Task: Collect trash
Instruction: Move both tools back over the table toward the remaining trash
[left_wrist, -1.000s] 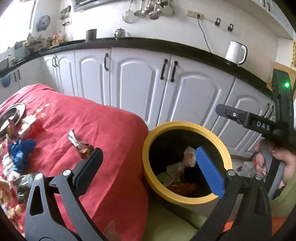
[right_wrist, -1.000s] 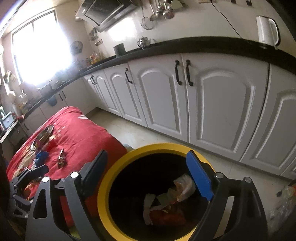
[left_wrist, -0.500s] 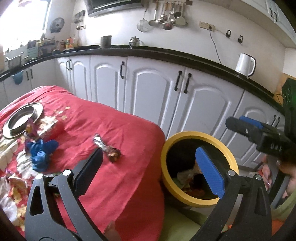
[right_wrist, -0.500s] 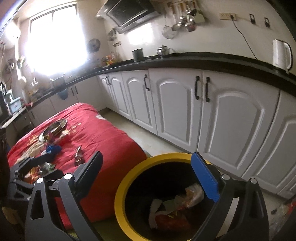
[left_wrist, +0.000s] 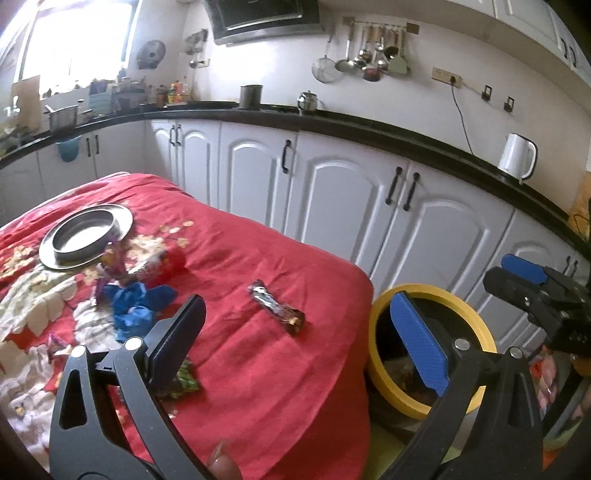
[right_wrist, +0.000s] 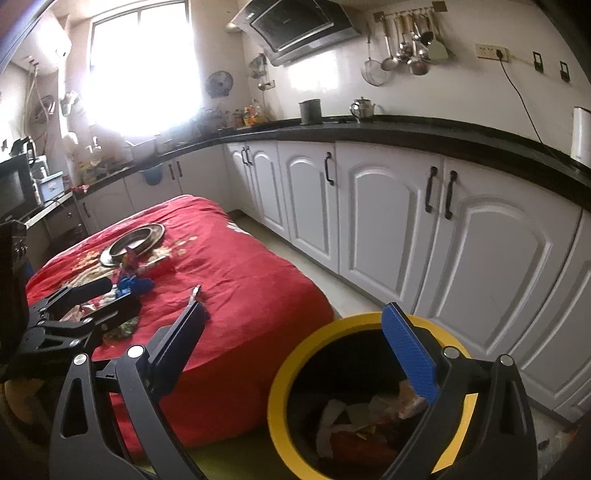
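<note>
Kitchen setting: white arched-door cabinets (right_wrist: 369, 206) under a black countertop (left_wrist: 369, 123), low surface covered by a red floral cloth (left_wrist: 277, 369) in the foreground.

Left gripper (left_wrist: 295, 343) is held above the cloth's near edge, jaws spread wide, nothing between them. It is also seen from the right wrist view at far left (right_wrist: 99, 295), low over the cloth. Right gripper (right_wrist: 295, 354) is held over the gap between the cloth and the bin, jaws released and empty; blue pad (right_wrist: 408, 354) sits over the bin opening in that view.

Trash on the cloth: brown-silver foil candy wrapper (left_wrist: 277, 308) lying flat, between the left fingers in view; crumpled blue wrapper (left_wrist: 135, 302) near it; green crumpled wrapper (left_wrist: 184, 380) just beside the left finger; purple wrapper (left_wrist: 110, 266) touching the rim of a round steel plate (left_wrist: 122, 218).

Yellow-rimmed round black bin (right_wrist: 280, 384) stands on the floor just beside the cloth edge. Crumpled paper and packets (right_wrist: 369, 410) are seen inside; exact items cannot be told.

White electric kettle (left_wrist: 517, 155) stands on the counter, plugged in.
</note>
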